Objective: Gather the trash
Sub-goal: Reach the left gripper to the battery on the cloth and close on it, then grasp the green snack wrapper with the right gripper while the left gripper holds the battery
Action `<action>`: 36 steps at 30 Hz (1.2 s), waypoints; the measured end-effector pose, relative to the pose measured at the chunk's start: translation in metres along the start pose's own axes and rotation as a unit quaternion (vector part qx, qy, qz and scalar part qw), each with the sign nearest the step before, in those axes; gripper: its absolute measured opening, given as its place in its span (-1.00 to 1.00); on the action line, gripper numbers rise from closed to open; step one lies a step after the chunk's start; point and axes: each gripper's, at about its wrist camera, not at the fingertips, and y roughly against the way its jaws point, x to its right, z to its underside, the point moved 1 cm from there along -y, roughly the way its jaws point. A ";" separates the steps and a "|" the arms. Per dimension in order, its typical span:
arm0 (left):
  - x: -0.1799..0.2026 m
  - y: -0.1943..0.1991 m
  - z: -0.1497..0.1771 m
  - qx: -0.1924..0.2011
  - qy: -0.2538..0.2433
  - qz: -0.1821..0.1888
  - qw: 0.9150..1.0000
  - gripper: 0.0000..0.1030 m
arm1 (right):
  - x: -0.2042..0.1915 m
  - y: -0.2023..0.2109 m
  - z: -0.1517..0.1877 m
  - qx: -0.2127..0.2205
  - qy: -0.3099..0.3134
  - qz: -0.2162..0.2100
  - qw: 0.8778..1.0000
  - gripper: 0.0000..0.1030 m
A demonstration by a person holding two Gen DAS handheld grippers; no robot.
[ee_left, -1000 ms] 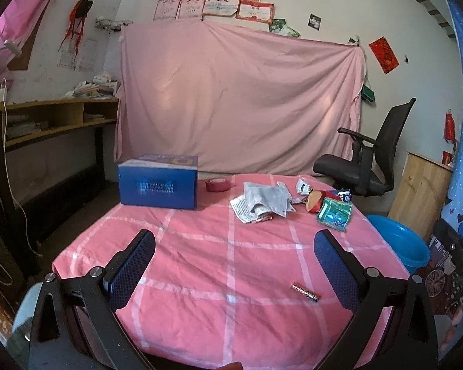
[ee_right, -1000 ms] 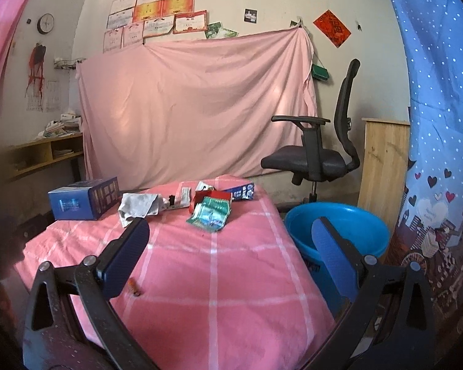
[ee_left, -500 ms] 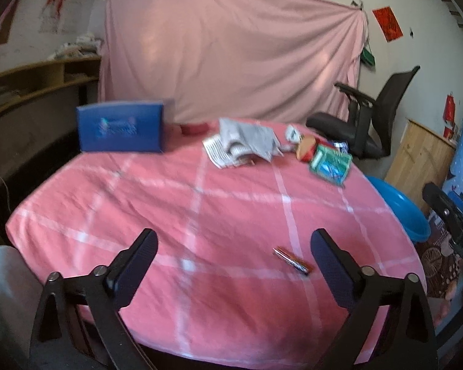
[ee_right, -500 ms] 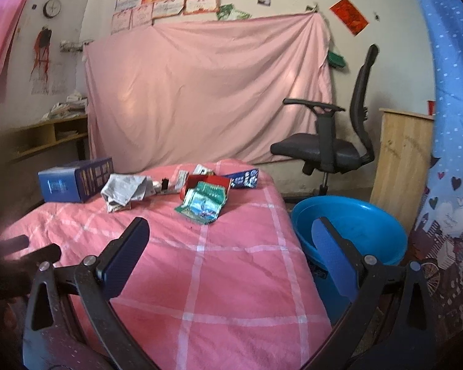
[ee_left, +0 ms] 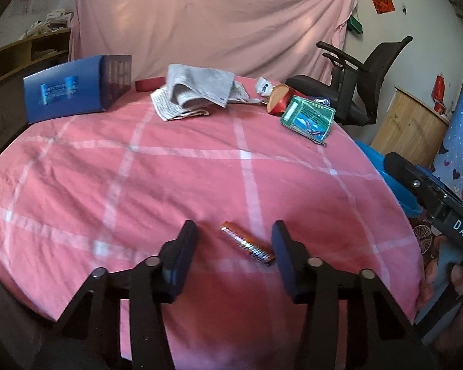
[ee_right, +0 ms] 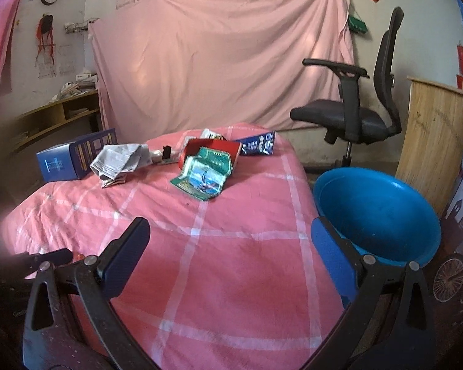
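Your lighting is dim, soft, pink-tinted, no hard shadows. Strong fisheye bending with black vignette at corners. Left wrist view shows slight motion blur; right wrist view's left edge smears dark.

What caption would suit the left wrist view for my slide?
Left gripper, fingers open around a small battery on the pink checked tablecloth, with more trash beyond.
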 end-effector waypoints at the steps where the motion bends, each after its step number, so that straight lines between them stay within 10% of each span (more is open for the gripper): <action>1: 0.003 -0.002 0.000 0.000 -0.005 -0.005 1.000 -0.27 | 0.002 -0.002 0.000 -0.003 -0.002 -0.001 1.000 1.00; 10: 0.012 -0.016 -0.005 0.009 -0.022 -0.013 1.000 -0.86 | 0.011 -0.021 -0.001 -0.037 -0.020 -0.011 0.999 1.00; 36: -0.035 -0.043 -0.052 0.028 0.008 0.001 1.000 -0.87 | -0.006 -0.134 -0.051 -0.151 -0.029 -0.071 0.986 0.82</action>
